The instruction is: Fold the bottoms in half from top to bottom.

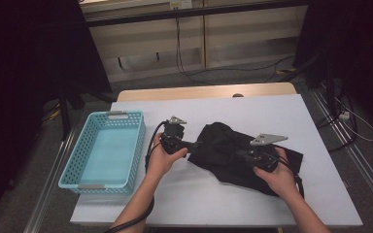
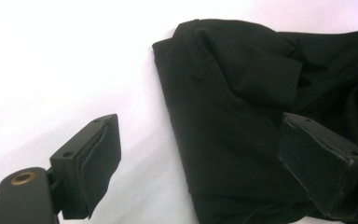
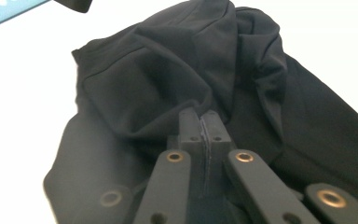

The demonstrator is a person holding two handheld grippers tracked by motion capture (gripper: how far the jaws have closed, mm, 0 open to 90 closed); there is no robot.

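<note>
A crumpled black garment (image 1: 223,145) lies on the white table (image 1: 272,111), right of centre. My left gripper (image 1: 194,143) is at the garment's left edge. Its jaws stand wide open in the left gripper view (image 2: 200,126), one over bare table and one over the black garment (image 2: 233,93), with nothing pressed between them. My right gripper (image 1: 240,154) is over the garment's middle. In the right gripper view its jaws (image 3: 200,114) are pressed together at a raised fold of the black garment (image 3: 168,60), which bunches toward their tips.
A light blue plastic basket (image 1: 108,150) stands empty at the table's left; its corner (image 3: 4,9) shows in the right gripper view. Bare white table lies in front of and behind the garment. Dark floor and cables surround the table.
</note>
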